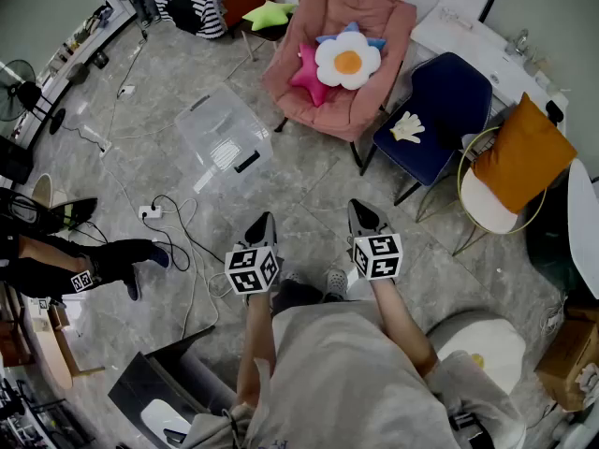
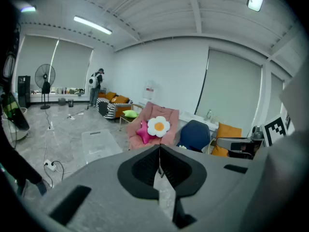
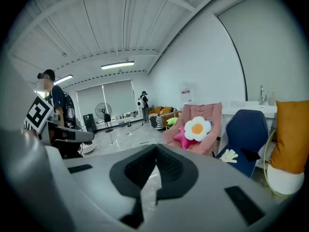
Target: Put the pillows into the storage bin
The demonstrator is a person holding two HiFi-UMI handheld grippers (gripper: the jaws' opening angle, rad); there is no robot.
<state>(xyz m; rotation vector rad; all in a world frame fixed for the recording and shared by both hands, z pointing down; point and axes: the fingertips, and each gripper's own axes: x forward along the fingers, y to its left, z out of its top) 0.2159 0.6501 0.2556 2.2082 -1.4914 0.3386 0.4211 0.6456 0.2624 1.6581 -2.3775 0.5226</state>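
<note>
Floor (image 1: 309,185) has loose cables (image 1: 178,224) near the storage bin (image 1: 225,138), so I might trip carrying pillows (image 1: 347,59) over; left claw (image 1: 265,219) and right claw (image 1: 359,208) both shut, empty

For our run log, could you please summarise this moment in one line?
left gripper: shut, empty | right gripper: shut, empty | white flower pillow: on pink chair | clear plastic storage bin: on floor, no pillows

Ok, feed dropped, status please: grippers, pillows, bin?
Left gripper and right gripper shut, empty. White flower pillow and pink star pillow on pink chair; clear plastic storage bin on floor beside it. Black cables near bin.
</note>
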